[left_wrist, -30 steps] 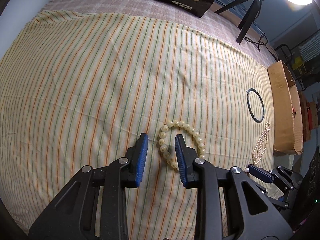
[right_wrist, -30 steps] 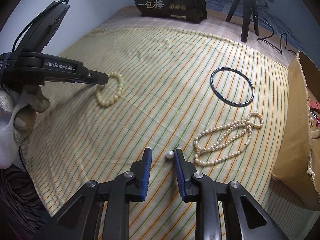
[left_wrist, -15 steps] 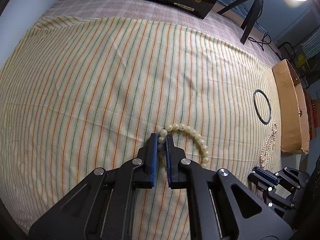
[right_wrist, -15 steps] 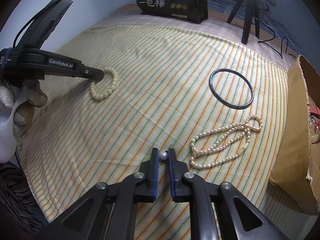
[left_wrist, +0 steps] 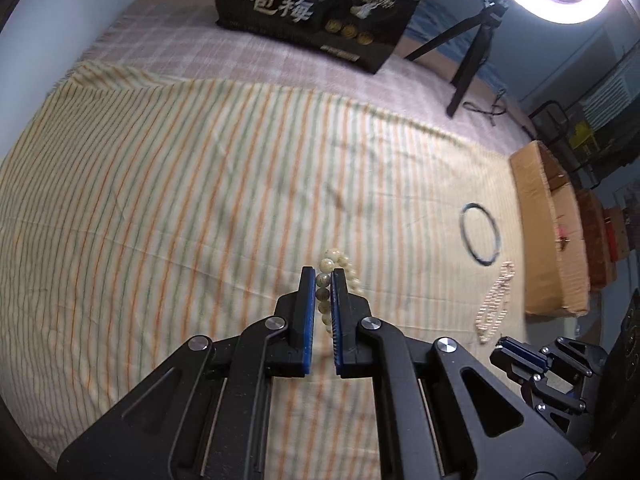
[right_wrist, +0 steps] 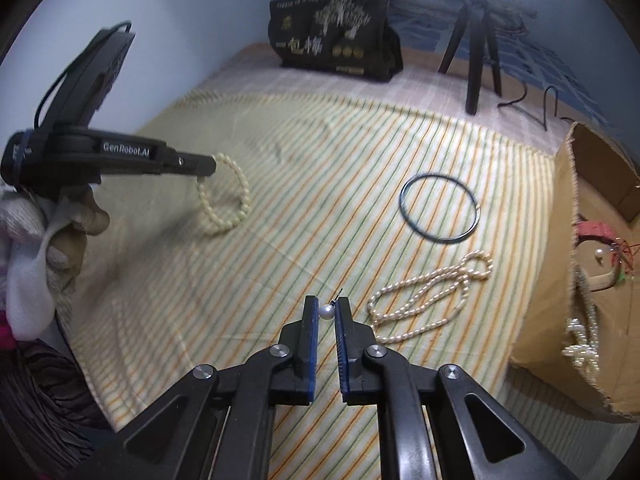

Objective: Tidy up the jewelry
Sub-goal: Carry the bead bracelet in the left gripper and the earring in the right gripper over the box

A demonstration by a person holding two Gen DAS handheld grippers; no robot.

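Observation:
My left gripper (left_wrist: 323, 280) is shut on a cream bead bracelet (left_wrist: 334, 266) and holds it lifted off the striped cloth; from the right wrist view the bracelet (right_wrist: 226, 200) hangs from the left gripper (right_wrist: 202, 170). My right gripper (right_wrist: 327, 307) is shut on a small pearl earring (right_wrist: 326, 312) just above the cloth. A thin black bangle (right_wrist: 439, 209) and a pearl necklace (right_wrist: 432, 296) lie on the cloth to the right; the bangle (left_wrist: 480, 236) and necklace (left_wrist: 494, 306) also show in the left wrist view.
An open cardboard box (right_wrist: 568, 280) with jewelry inside stands at the right edge; it also shows in the left wrist view (left_wrist: 548, 232). A black bag (right_wrist: 336, 46) and a tripod (right_wrist: 474, 40) stand at the back. The striped cloth (left_wrist: 160, 200) covers the table.
Both grippers closed, the left on the bracelet and the right on the pearl earring. Both then rose, and the bracelet now hangs off the cloth.

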